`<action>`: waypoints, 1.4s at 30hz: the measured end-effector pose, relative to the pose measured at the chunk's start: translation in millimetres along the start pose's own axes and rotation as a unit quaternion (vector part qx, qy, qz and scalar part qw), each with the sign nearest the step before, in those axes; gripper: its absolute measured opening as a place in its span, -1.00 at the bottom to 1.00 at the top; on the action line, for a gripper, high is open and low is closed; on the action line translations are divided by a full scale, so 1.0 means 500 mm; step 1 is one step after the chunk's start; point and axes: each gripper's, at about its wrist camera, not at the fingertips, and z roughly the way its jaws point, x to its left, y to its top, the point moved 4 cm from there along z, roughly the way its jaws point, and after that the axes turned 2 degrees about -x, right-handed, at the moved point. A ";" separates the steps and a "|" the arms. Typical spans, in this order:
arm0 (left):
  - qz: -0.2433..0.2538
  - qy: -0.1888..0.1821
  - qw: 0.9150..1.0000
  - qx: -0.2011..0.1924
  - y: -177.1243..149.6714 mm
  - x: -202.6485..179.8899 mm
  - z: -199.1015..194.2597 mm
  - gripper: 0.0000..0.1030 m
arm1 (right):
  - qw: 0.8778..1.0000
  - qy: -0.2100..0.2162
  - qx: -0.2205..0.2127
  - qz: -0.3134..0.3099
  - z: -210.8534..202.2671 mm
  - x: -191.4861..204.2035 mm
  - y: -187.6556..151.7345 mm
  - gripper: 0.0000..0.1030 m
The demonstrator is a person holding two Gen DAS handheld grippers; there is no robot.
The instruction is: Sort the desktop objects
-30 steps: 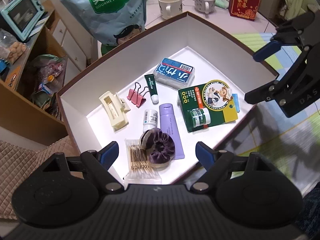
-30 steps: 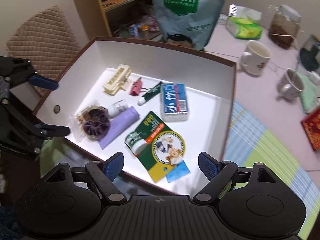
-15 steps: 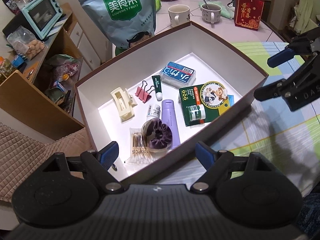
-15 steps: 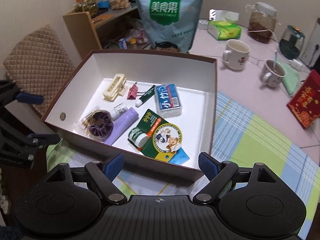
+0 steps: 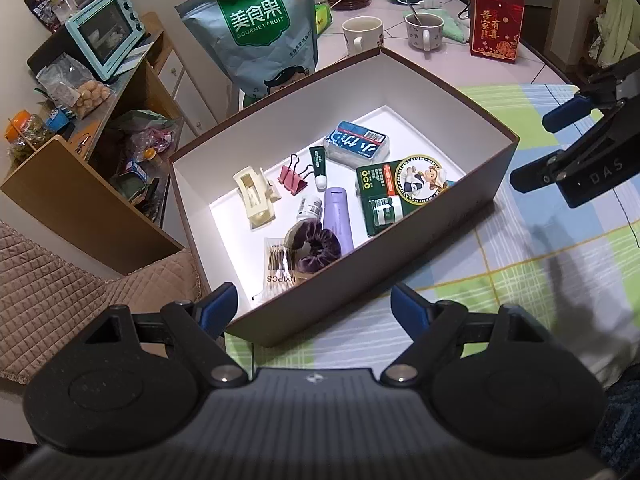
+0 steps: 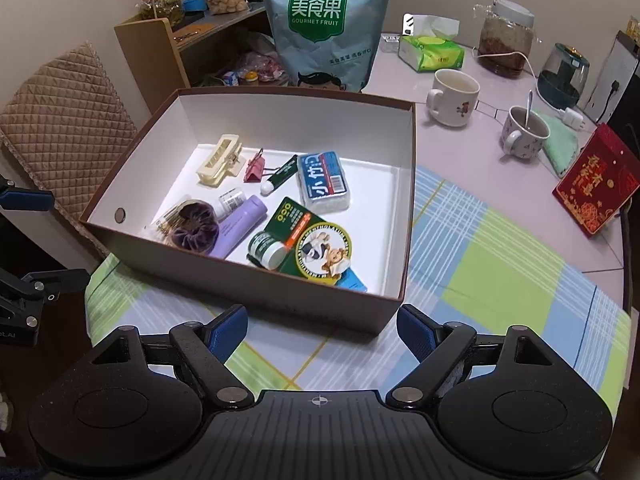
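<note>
Wooden shelf (image 6: 160, 44), quilted chair (image 6: 60, 120)

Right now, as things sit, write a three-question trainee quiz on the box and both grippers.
1. True or false: the purple scrunchie lies inside the box.
2. What touches the pink binder clip? A) cream hair claw B) blue tissue pack C) neither
3. Fill in: the left gripper and right gripper both stand ___ and hold nothing.

Key: 1 true; 2 C; 3 open.
</note>
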 end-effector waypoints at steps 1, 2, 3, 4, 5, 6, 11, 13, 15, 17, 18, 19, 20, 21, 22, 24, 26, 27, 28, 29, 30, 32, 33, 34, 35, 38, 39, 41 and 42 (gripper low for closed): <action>-0.001 0.001 1.000 0.000 -0.002 -0.002 -0.002 0.58 | 1.000 0.001 0.001 0.000 -0.001 0.000 -0.003 0.64; -0.001 0.001 1.000 0.000 -0.003 -0.004 -0.004 0.58 | 1.000 0.001 0.001 -0.001 -0.001 0.001 -0.006 0.64; -0.001 0.001 1.000 0.001 -0.005 -0.007 -0.005 0.58 | 1.000 0.001 0.001 -0.001 -0.002 0.001 -0.008 0.64; -0.001 0.001 1.000 0.000 -0.005 -0.009 -0.007 0.58 | 1.000 0.001 0.002 -0.002 -0.004 0.002 -0.010 0.64; -0.001 0.002 1.000 -0.001 -0.004 -0.010 -0.009 0.58 | 1.000 0.001 0.002 -0.004 -0.005 0.003 -0.011 0.64; -0.001 0.003 1.000 -0.002 -0.003 -0.012 -0.010 0.58 | 1.000 0.001 0.002 -0.005 -0.006 0.003 -0.011 0.64; -0.002 0.006 1.000 -0.008 0.000 -0.020 -0.019 0.58 | 1.000 0.002 -0.001 -0.013 -0.013 0.005 -0.010 0.64; -0.002 0.008 1.000 -0.010 0.002 -0.023 -0.022 0.58 | 1.000 0.003 -0.002 -0.015 -0.014 0.005 -0.010 0.64; -0.003 0.009 1.000 -0.012 0.003 -0.025 -0.025 0.58 | 1.000 0.004 -0.002 -0.017 -0.015 0.006 -0.010 0.64; -0.004 0.010 1.000 -0.014 0.004 -0.026 -0.026 0.58 | 1.000 0.005 -0.003 -0.019 -0.015 0.007 -0.008 0.64; -0.005 0.010 1.000 -0.014 0.005 -0.025 -0.027 0.58 | 1.000 0.006 -0.003 -0.020 -0.015 0.008 -0.007 0.64; -0.006 0.011 1.000 -0.015 0.006 -0.025 -0.028 0.58 | 1.000 0.007 -0.004 -0.021 -0.015 0.009 -0.006 0.64; -0.006 0.011 1.000 -0.016 0.007 -0.025 -0.029 0.58 | 1.000 0.008 -0.004 -0.022 -0.015 0.010 -0.006 0.64; -0.007 0.011 1.000 -0.017 0.008 -0.025 -0.030 0.58 | 1.000 0.009 -0.005 -0.023 -0.014 0.012 -0.005 0.64; -0.007 0.011 1.000 -0.018 0.009 -0.025 -0.030 0.58 | 1.000 0.010 -0.005 -0.025 -0.013 0.014 -0.004 0.64; -0.008 0.012 1.000 -0.019 0.011 -0.025 -0.031 0.58 | 1.000 0.011 -0.005 -0.027 -0.012 0.015 -0.002 0.64; -0.007 0.013 1.000 -0.020 0.011 -0.024 -0.030 0.58 | 1.000 0.012 -0.005 -0.029 -0.009 0.017 0.001 0.64; -0.007 0.012 1.000 -0.020 0.012 -0.023 -0.029 0.58 | 1.000 0.012 -0.005 -0.029 -0.007 0.017 0.002 0.64; -0.007 0.012 1.000 -0.021 0.013 -0.022 -0.028 0.58 | 0.999 0.012 -0.004 -0.029 -0.005 0.018 0.004 0.64; -0.007 0.012 1.000 -0.021 0.013 -0.021 -0.027 0.58 | 0.999 0.012 -0.004 -0.029 -0.004 0.018 0.005 0.64; -0.008 0.011 1.000 -0.021 0.014 -0.020 -0.026 0.58 | 0.999 0.012 -0.004 -0.030 -0.002 0.019 0.007 0.64; -0.009 0.010 1.000 -0.022 0.015 -0.017 -0.023 0.58 | 0.999 0.013 -0.004 -0.031 0.003 0.021 0.011 0.64; -0.010 0.009 1.000 -0.023 0.015 -0.015 -0.021 0.58 | 0.999 0.013 -0.003 -0.031 0.005 0.022 0.013 0.64; -0.010 0.009 1.000 -0.023 0.016 -0.013 -0.019 0.58 | 0.999 0.014 -0.003 -0.031 0.008 0.023 0.015 0.64; -0.011 0.008 1.000 -0.023 0.017 -0.011 -0.017 0.58 | 0.999 0.014 -0.003 -0.031 0.010 0.024 0.018 0.64; -0.014 0.008 1.000 -0.024 0.020 -0.003 -0.009 0.58 | 0.999 0.015 -0.002 -0.030 0.017 0.026 0.025 0.64; -0.015 0.007 1.000 -0.024 0.022 0.000 -0.006 0.58 | 0.999 0.014 -0.002 -0.030 0.020 0.027 0.027 0.64; -0.016 0.006 1.000 -0.025 0.024 0.006 -0.001 0.58 | 0.999 0.014 -0.001 -0.029 0.023 0.028 0.032 0.64; -0.016 0.007 1.000 -0.025 0.025 0.009 0.002 0.58 | 0.999 0.014 0.000 -0.029 0.026 0.028 0.034 0.64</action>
